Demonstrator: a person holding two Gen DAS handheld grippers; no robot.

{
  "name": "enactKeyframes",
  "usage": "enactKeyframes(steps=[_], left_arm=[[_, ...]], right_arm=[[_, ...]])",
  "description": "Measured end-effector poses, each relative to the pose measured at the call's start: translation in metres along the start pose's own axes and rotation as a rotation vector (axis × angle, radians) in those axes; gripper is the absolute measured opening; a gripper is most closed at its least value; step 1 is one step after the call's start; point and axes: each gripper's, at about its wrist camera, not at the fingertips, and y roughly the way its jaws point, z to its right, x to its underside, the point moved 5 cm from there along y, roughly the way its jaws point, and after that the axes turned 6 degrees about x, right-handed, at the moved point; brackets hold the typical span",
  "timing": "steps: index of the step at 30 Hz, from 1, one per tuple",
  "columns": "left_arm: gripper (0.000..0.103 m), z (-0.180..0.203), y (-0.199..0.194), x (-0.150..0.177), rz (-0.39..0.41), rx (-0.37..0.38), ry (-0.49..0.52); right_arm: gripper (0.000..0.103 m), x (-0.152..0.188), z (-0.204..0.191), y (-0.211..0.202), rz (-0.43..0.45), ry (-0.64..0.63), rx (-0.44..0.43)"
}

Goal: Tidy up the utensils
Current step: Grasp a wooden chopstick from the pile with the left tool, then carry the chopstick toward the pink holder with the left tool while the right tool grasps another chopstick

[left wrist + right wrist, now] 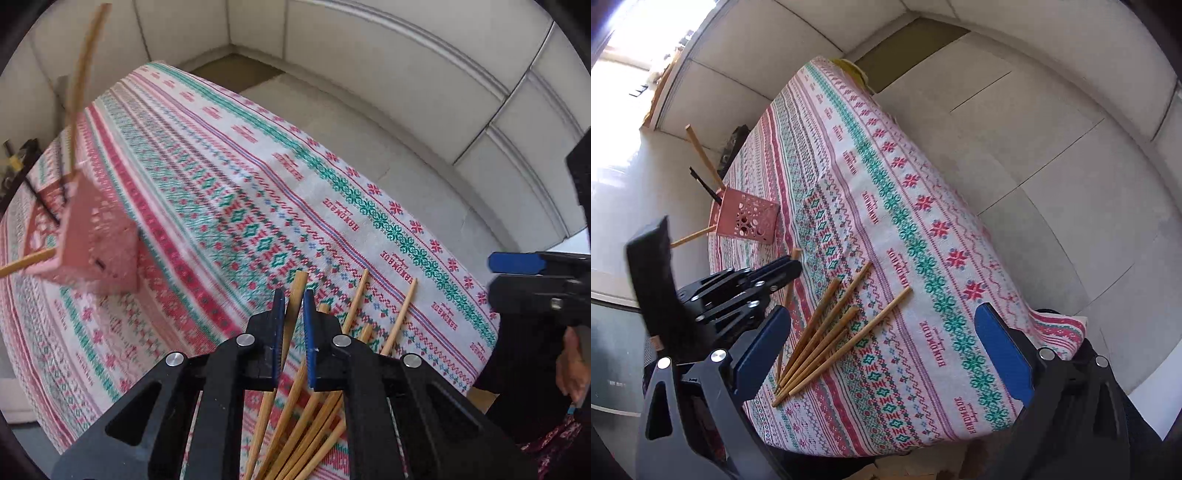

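Partly done, by the look of things. Already standing in the pink perforated holder [748,219] near the far left side of the table: one bamboo chopstick [701,153] and a dark utensil [705,190], with another bamboo stick [690,236] poking out low at the side, possibly through a hole, though hard to tell at this blur. Still fanned out on the patterned tablecloth [923,206] near the front edge: a loose bundle of bamboo chopsticks [827,332], five or so. Left gripper [294,314] nearly closed around a single chopstick [293,306], fingers flanking it on both sides; firm contact not clear, likely a grasp just forming. Right gripper [882,332] spread wide and holding nothing, hovering above the bundle. Left to do: carrying each remaining stick across to the holder, well apart from the pile.
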Motion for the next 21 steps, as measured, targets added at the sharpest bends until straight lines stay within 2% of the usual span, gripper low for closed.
enactKeyframes(steps=[4, 7, 9, 10, 11, 12, 14, 18, 21], left_arm=[[0.008, -0.016, -0.067, 0.023, 0.168, -0.041, -0.071], [0.007, -0.025, -0.110, 0.043, 0.290, -0.058, -0.119], [0.007, -0.033, -0.128, 0.054, 0.352, -0.070, -0.150], [0.007, -0.039, -0.134, 0.056, 0.373, -0.074, -0.161], [0.007, -0.044, -0.142, 0.060, 0.391, -0.075, -0.172], [0.007, -0.044, -0.151, 0.066, 0.406, -0.076, -0.180], [0.007, -0.049, -0.162, 0.073, 0.426, -0.079, -0.192], [0.006, -0.054, -0.186, 0.081, 0.461, -0.063, -0.196], [0.006, -0.054, -0.190, 0.083, 0.479, -0.051, -0.199]], right_arm=[[0.094, 0.005, -0.034, 0.031, -0.092, -0.026, -0.021], [0.085, 0.007, -0.056, 0.057, -0.159, -0.009, -0.010], [0.067, 0.008, -0.070, 0.076, -0.217, -0.007, 0.031], [0.064, 0.007, -0.076, 0.086, -0.236, -0.008, 0.064], [0.053, 0.007, -0.081, 0.092, -0.238, -0.009, 0.098], [0.049, 0.004, -0.086, 0.096, -0.225, -0.020, 0.135], [0.048, 0.000, -0.100, 0.097, -0.180, -0.068, 0.225], [0.048, -0.001, -0.116, 0.099, -0.159, -0.075, 0.275], [0.048, -0.002, -0.120, 0.097, -0.143, -0.096, 0.317]])
